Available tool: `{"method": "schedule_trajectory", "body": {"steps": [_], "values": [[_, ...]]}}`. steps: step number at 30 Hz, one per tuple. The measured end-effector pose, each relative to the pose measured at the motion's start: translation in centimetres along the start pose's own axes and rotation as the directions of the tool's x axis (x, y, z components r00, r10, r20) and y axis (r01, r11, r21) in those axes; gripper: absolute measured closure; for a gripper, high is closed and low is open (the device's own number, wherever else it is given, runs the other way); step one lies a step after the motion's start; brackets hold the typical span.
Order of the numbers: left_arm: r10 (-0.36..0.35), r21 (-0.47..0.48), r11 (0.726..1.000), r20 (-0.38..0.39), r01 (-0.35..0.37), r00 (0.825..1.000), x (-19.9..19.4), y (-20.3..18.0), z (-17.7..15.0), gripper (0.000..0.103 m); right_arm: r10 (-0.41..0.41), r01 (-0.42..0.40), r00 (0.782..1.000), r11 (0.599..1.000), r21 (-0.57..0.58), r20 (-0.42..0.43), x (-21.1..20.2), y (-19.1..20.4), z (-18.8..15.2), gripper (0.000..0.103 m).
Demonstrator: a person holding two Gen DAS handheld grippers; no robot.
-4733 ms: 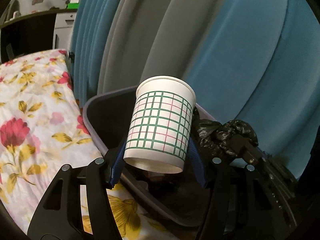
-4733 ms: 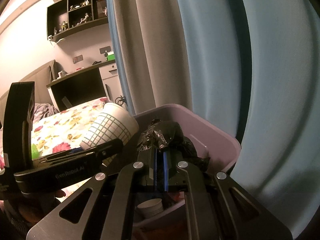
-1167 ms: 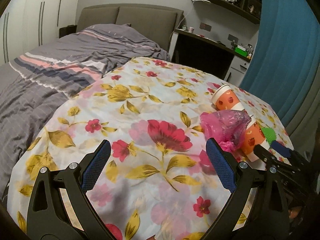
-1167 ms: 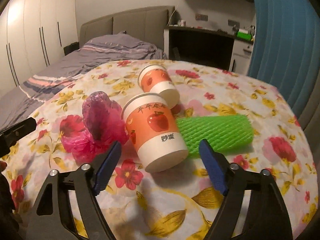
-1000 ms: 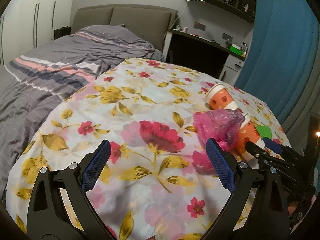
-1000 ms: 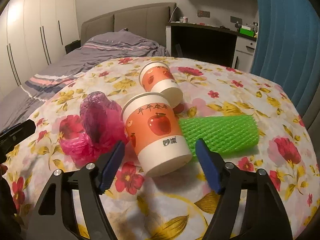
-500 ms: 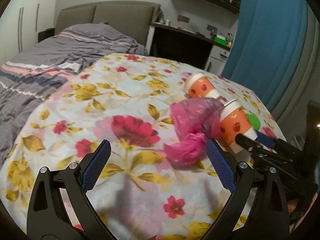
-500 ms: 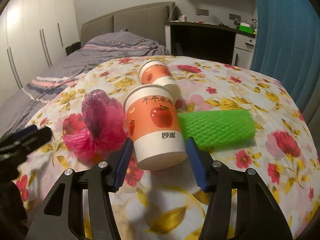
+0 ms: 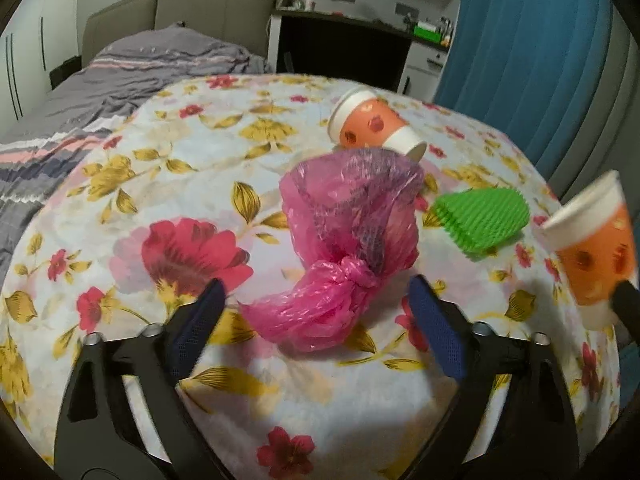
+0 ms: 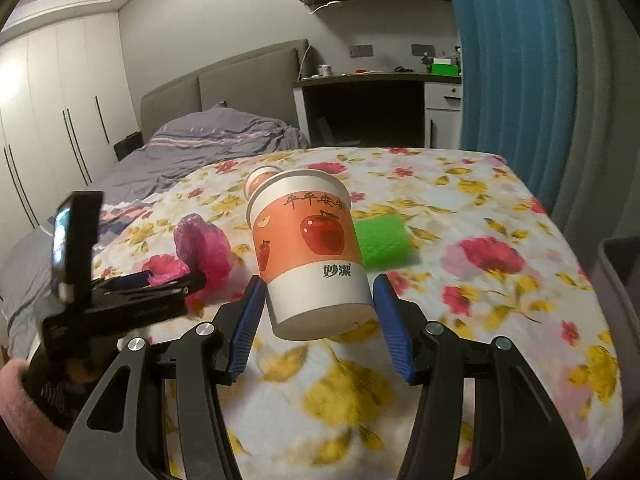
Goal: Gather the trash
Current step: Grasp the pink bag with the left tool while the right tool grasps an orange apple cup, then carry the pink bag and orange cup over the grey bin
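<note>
Lifted off the floral sheet (image 10: 500,208), an apple-print cup (image 10: 312,256) sits clamped in the right gripper (image 10: 318,320), while the left gripper (image 9: 316,328), jaws just narrowing, straddles a pink bag (image 9: 344,240) untouched.

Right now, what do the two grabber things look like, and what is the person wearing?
Both are made of flat black bars with cut-out holes and shiny silver bolts. The left gripper and the right gripper each end in two blue ribbed pads. From the right camera, the left one shows a boxy black body with faint grey lettering. A fuzzy pink sleeve shows at the left hand.
</note>
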State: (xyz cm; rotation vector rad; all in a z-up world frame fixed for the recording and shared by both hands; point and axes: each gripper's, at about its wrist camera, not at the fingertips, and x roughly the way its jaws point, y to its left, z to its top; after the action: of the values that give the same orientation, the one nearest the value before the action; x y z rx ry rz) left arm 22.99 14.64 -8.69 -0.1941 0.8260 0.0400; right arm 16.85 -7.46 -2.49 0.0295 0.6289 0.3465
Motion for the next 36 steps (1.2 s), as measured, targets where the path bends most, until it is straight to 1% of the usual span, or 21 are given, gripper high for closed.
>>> {"method": "schedule_trajectory", "body": {"steps": [1, 2, 4, 5, 7, 9, 10, 12, 15, 20, 23, 30, 36], "values": [[-0.005, -0.005, 1.0, -0.012, 0.005, 1.0, 0.2, 0.1, 0.0, 0.029, -0.005, 0.005, 1.0, 1.0, 0.003, -0.001, -0.3, -0.2, -0.1, 0.048], [-0.014, -0.013, 1.0, -0.028, 0.013, 1.0, 0.5, 0.2, 0.0, 0.032, -0.008, 0.008, 1.0, 1.0, 0.007, -0.002, -0.6, -0.5, -0.3, 0.048], [-0.022, -0.019, 1.0, -0.044, 0.021, 0.999, 0.9, 0.2, -0.1, 0.045, -0.017, 0.017, 1.0, 1.0, 0.015, 0.001, -1.3, -0.9, -0.5, 0.048], [-0.026, -0.019, 1.0, -0.043, 0.025, 0.999, 0.9, 0.2, -0.2, 0.046, -0.02, 0.02, 1.0, 1.0, 0.018, 0.005, -1.6, -1.1, -0.6, 0.048], [-0.038, -0.013, 0.999, -0.044, 0.037, 0.998, 0.8, 0.0, -0.4, 0.067, -0.023, 0.022, 1.0, 0.999, 0.027, 0.012, -2.1, -1.4, -0.8, 0.048], [-0.041, -0.011, 0.999, -0.041, 0.041, 0.998, 0.5, -0.1, -0.6, 0.074, -0.027, 0.026, 0.999, 0.999, 0.034, 0.017, -2.6, -1.7, -0.9, 0.048], [-0.043, -0.012, 0.999, -0.036, 0.043, 0.998, 0.4, -0.2, -0.6, 0.075, -0.028, 0.027, 0.999, 0.999, 0.039, 0.02, -2.8, -1.7, -1.0, 0.048], [-0.045, -0.009, 0.999, -0.013, 0.045, 0.999, -0.2, -0.4, -0.9, 0.077, -0.029, 0.028, 0.999, 0.999, 0.043, 0.027, -3.1, -1.9, -1.1, 0.048], [-0.051, 0.002, 0.999, 0.047, 0.051, 0.998, -2.2, -1.1, -1.2, 0.078, -0.034, 0.032, 0.999, 0.999, 0.041, 0.041, -3.9, -2.1, -1.3, 0.048], [-0.054, 0.035, 0.998, 0.124, 0.05, 0.991, -6.0, -3.5, -1.9, 0.078, -0.037, 0.034, 0.998, 0.998, 0.052, 0.059, -5.3, -2.6, -1.8, 0.048], [-0.057, 0.06, 0.997, 0.137, 0.049, 0.989, -7.2, -5.3, -2.3, 0.078, -0.046, 0.041, 0.996, 0.997, 0.065, 0.076, -6.5, -3.3, -2.2, 0.048], [-0.106, 0.126, 0.988, 0.162, 0.086, 0.981, -9.8, -9.5, -3.0, 0.078, -0.076, 0.065, 0.99, 0.993, 0.096, 0.119, -10.0, -5.1, -3.1, 0.048], [-0.158, 0.191, 0.974, 0.176, 0.124, 0.972, -11.4, -13.7, -3.7, 0.078, -0.111, 0.091, 0.982, 0.988, 0.126, 0.156, -12.9, -7.0, -3.5, 0.048]]}}
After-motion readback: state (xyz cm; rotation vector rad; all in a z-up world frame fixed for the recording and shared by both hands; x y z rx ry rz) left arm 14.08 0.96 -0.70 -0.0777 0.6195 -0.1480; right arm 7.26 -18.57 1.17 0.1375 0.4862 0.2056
